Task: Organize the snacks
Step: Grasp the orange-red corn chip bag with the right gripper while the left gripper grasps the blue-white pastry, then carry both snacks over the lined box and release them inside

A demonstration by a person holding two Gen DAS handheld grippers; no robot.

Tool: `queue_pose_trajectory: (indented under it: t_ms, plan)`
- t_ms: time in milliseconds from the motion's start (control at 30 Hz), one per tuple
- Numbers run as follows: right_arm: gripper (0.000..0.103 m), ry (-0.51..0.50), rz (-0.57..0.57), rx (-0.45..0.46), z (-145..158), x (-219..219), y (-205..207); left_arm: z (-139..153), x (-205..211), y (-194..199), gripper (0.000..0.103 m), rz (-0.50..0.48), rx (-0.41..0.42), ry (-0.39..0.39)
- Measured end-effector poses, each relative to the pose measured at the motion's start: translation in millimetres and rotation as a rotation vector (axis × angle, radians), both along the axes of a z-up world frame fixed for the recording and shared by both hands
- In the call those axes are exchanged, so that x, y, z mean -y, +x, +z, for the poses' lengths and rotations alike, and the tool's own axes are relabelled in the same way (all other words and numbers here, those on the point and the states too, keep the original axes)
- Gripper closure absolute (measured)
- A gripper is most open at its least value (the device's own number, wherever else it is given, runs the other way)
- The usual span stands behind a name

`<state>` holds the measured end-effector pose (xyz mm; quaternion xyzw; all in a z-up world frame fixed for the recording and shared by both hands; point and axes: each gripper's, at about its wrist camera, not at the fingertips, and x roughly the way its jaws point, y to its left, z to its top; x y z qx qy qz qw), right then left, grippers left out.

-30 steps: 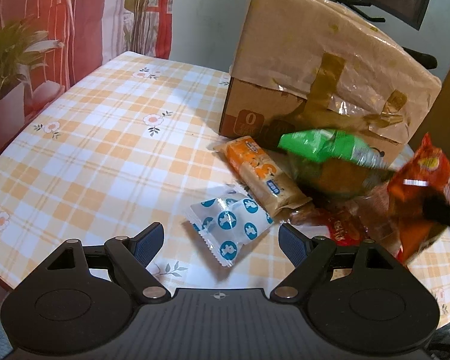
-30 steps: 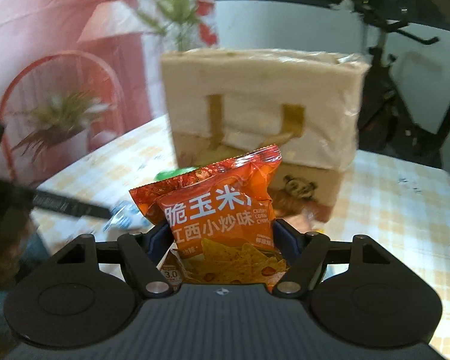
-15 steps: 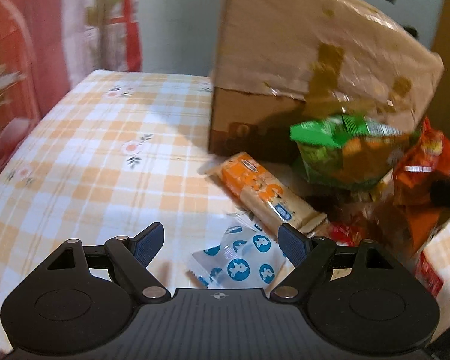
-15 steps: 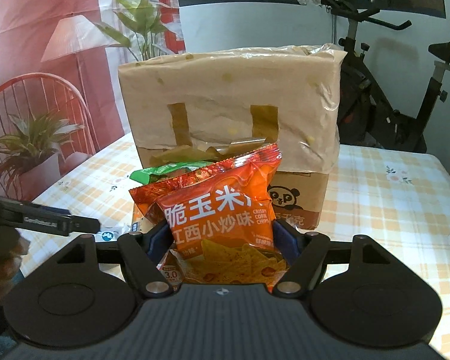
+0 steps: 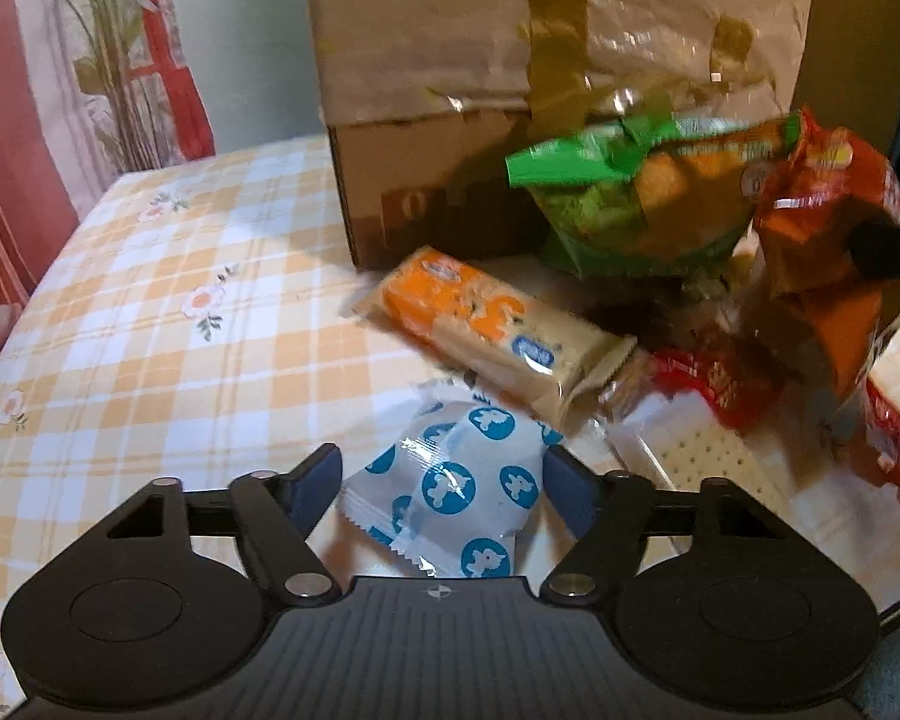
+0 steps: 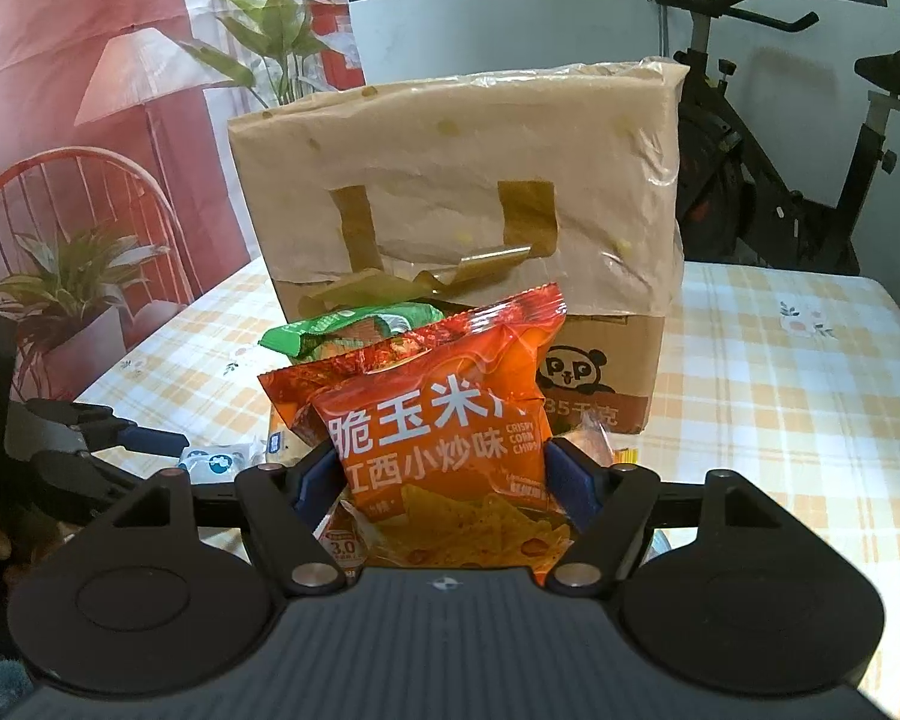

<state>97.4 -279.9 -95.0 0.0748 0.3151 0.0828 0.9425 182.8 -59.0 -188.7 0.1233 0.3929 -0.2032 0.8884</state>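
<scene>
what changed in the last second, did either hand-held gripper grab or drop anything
The left hand-held gripper moved in over the white packet with blue dots, and its jaws have just been closing around it; the packet now sits between the fingers, though firm contact is not clear. The right hand-held gripper stayed clamped on the orange corn chip bag. The cardboard box and the other snacks stayed put.

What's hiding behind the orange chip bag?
Behind the orange chip bag peeks a green snack bag, with the taped cardboard box farther back. The green bag's lower part is covered, so what lies beneath it can't be seen.
</scene>
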Motion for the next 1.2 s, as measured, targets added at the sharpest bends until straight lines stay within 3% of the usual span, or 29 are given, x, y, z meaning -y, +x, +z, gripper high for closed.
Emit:
queue_pose_trajectory:
  t_ms: [67,467,1200]
  plan:
    - [0.029,-0.001,0.0,-0.001,0,0,0,2,-2,-1,0.052,0.006,-0.002,-0.016]
    - [0.029,-0.004,0.02,0.003,2,-4,-1,26,-28,-14,0.052,0.157,0.015,-0.167]
    - [0.029,-0.008,0.054,0.201,67,-14,-10,132,-22,-7,0.052,0.159,0.273,-0.322]
